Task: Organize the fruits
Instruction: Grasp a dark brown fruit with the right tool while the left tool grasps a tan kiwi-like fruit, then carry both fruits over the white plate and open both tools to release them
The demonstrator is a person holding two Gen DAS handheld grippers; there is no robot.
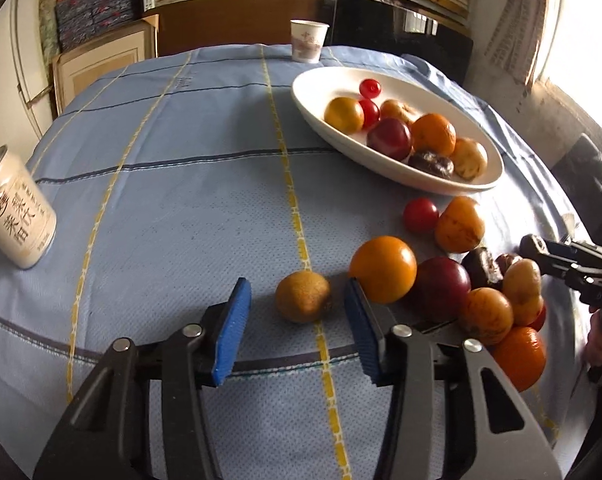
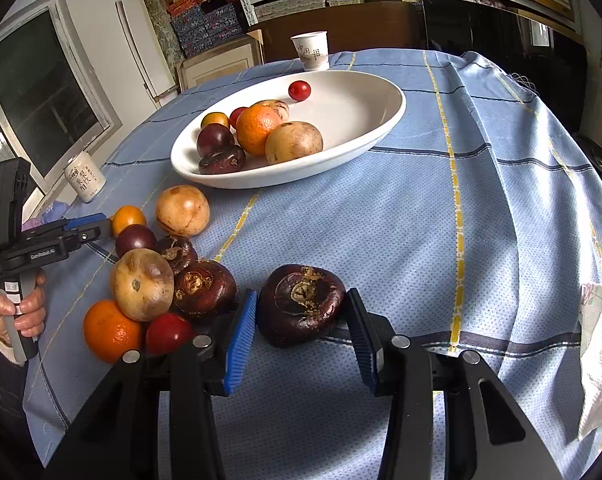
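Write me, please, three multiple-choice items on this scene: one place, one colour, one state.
1. Where does the white paper cup stand relative to the white oval dish?
A) inside it
B) beyond its far rim
C) in front of it, among loose fruit

2. What colour are the left gripper's pads?
A) blue
B) red
C) green

3. How is the right gripper?
A) open, with nothing between its fingers
B) shut on an orange
C) shut on the dark purple water chestnut

Key: B, the cup stands past the dish; A, both pads are blue; C, both pads press the chestnut's sides.
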